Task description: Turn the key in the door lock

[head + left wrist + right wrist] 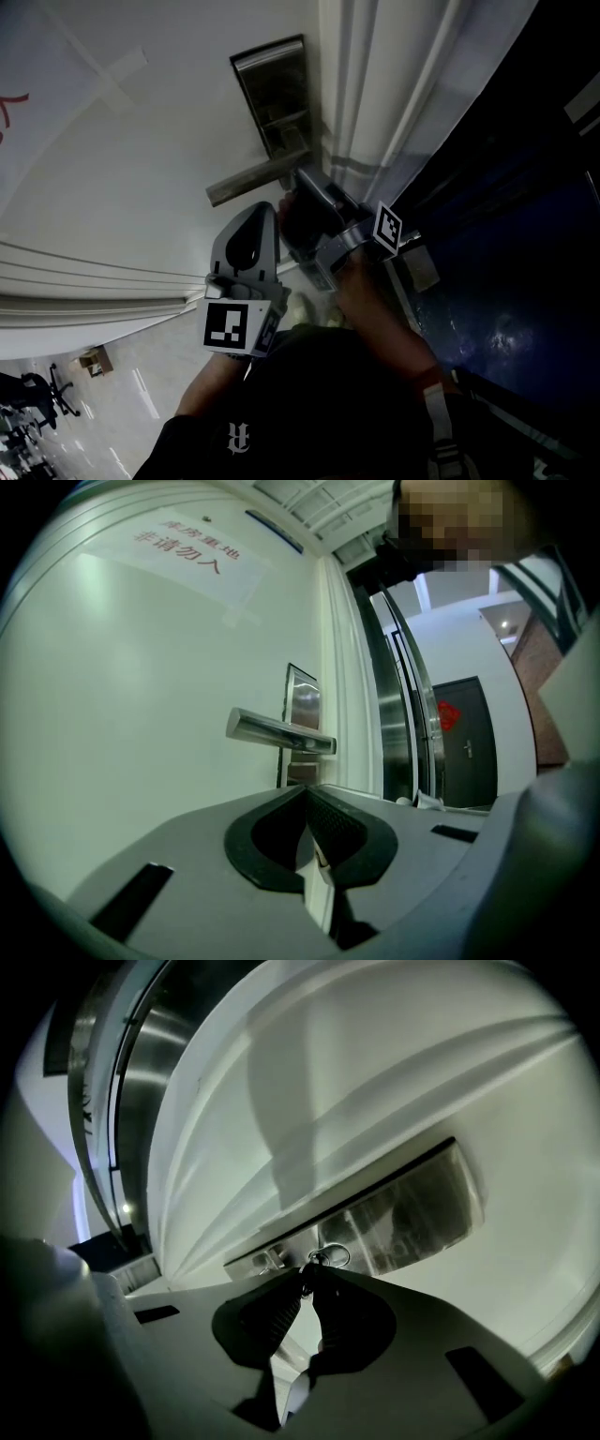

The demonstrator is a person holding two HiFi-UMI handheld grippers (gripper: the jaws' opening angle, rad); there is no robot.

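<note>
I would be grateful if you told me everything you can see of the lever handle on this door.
The lever handle is a flat-sided bar of brushed silvery metal. It springs from a tall rectangular metal plate near the edge of the white door and lies about level, free end pointing away from that edge. Nothing grips it: the left gripper sits shut and empty below, while the right gripper, under its root, has jaws shut on the key.

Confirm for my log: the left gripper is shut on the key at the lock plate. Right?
No. The right gripper is the one shut on the key at the lock plate; the right gripper view shows it. The left gripper is shut on nothing, near the handle.
</note>
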